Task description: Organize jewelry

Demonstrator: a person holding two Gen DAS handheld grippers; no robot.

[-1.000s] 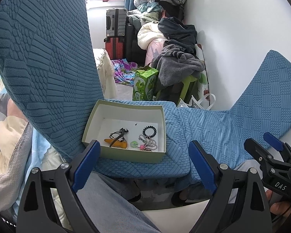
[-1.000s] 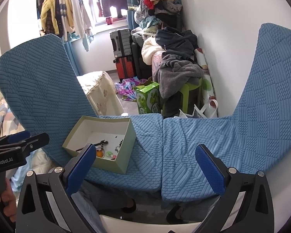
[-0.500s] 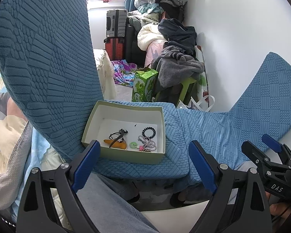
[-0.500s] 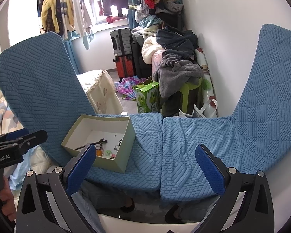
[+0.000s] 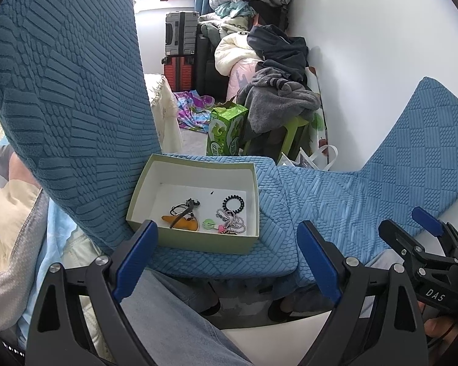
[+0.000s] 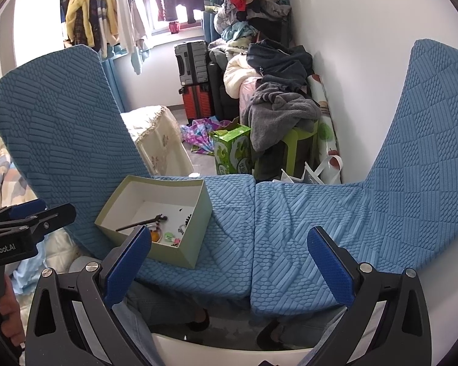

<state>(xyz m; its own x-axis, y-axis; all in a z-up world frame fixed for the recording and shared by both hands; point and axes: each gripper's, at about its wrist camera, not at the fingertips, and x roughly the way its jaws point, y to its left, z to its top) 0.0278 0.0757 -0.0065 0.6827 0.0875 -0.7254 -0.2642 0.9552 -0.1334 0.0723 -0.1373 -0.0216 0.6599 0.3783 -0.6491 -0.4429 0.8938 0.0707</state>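
A pale green open box (image 5: pixel 198 242) stands on the left blue seat cushion (image 5: pixel 274 201), against the seat back. Inside lie an orange pendant (image 5: pixel 184 223), a black cord with a clasp (image 5: pixel 186 206), a black beaded ring (image 5: pixel 233 203), a silver bead chain (image 5: pixel 233 224) and a small green disc (image 5: pixel 209 223). My left gripper (image 5: pixel 226 259) hovers open just in front of the box with nothing between its blue pads. My right gripper (image 6: pixel 227 265) is open and empty over the seam between the two cushions, with the box (image 6: pixel 183 256) to its left.
Two blue-covered chair backs (image 6: pixel 61 128) (image 6: pixel 427 140) rise at left and right. Beyond the seats stand a green carton (image 6: pixel 232 152), a green stool piled with clothes (image 6: pixel 284 113) and suitcases (image 6: pixel 192 64). A person's jeans-clad leg (image 5: pixel 174 320) lies under my left gripper.
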